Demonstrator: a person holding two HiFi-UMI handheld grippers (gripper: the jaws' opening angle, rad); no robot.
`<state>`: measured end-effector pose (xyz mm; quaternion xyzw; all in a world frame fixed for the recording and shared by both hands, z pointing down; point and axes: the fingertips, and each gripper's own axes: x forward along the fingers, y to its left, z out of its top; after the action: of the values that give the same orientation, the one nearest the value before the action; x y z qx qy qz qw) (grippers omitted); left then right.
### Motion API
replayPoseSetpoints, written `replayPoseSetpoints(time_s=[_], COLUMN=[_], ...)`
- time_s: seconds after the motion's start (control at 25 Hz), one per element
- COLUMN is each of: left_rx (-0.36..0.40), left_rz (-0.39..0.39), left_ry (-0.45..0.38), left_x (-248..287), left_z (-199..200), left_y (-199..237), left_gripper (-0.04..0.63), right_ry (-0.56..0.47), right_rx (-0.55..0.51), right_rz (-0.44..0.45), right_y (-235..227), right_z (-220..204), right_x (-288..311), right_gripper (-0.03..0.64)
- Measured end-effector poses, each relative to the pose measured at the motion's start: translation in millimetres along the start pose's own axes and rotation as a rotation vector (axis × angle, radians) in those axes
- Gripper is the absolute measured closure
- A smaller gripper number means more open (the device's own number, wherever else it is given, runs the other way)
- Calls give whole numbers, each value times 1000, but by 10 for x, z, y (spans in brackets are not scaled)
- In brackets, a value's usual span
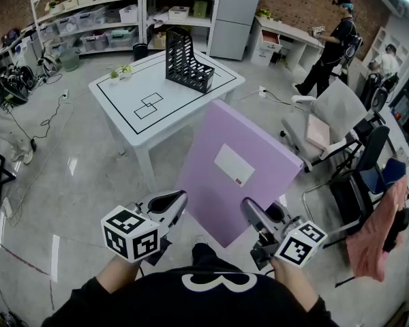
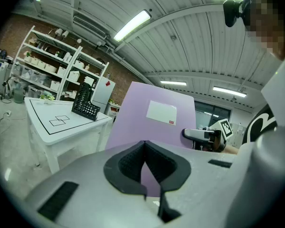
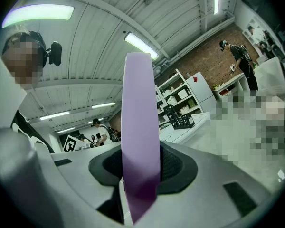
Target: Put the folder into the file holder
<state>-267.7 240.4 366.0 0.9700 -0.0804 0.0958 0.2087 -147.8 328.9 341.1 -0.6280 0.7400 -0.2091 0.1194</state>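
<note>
At 10 o'clock in the head view stands a white square-topped table (image 1: 123, 90) with black outlines drawn on it. A black lattice file holder (image 1: 186, 65) sits upright near its 1 o'clock corner, well apart from the folder. At 7 o'clock the left gripper (image 1: 172, 204) has its 2 ribbed black pads meeting at the tips on nothing. Just right of it, the flat, smooth lilac folder (image 1: 259, 138) with 1 white rectangular label (image 1: 234, 165) tilts in mid-air, its lower edge clamped by the right gripper (image 1: 252, 211) at 5 o'clock.
</note>
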Motion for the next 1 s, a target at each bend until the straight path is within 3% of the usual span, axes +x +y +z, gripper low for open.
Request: replayPoseSetpoints(time_s=[0.44,1.0], left_rx=[2,-57], left_rz=[31,83], left_ry=[28,125], left_x=[510,2101], left_z=[67,386], left_y=[305,1339], left_gripper=[591,589], right_ry=[-15,29], right_rx=[5,33], right_rz=[16,29], right_y=[-551,-2125], right_z=[165,626], right_x=[320,1380], right_gripper=[457,457])
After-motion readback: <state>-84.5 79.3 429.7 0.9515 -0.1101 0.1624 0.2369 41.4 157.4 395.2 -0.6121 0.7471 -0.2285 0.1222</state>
